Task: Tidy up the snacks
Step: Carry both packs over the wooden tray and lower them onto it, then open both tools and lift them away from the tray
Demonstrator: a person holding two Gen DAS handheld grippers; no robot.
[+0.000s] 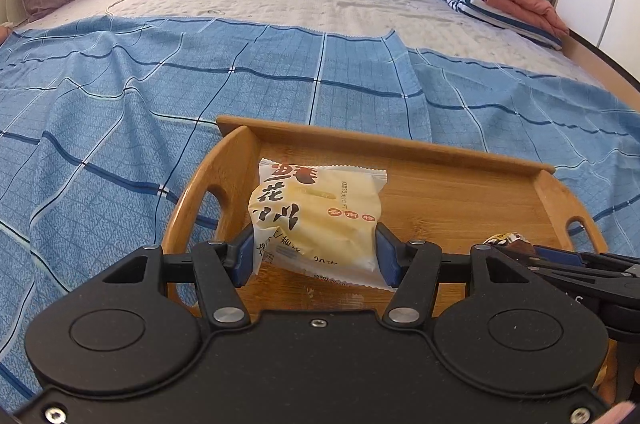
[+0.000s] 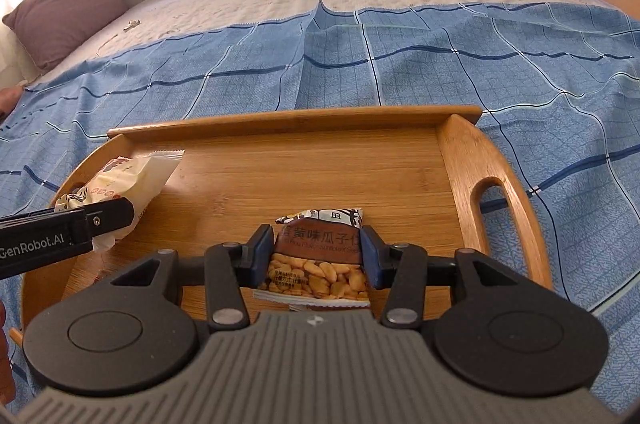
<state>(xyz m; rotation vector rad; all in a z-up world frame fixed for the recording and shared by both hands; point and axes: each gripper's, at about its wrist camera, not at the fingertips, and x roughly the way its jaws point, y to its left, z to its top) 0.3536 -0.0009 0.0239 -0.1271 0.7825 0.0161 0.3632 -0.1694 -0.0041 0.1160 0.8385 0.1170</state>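
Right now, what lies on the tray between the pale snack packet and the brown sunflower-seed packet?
Only bare wood of the tray lies between the pale snack packet and the sunflower-seed packet; the right wrist view shows it.

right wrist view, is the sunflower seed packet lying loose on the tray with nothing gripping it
No, the right gripper has its blue pads pressed on both sides of the sunflower seed packet over the wooden tray.

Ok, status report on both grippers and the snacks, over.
Left gripper shut on cake packet. Right gripper shut on seed packet. Both over wooden tray. Nothing in the way.
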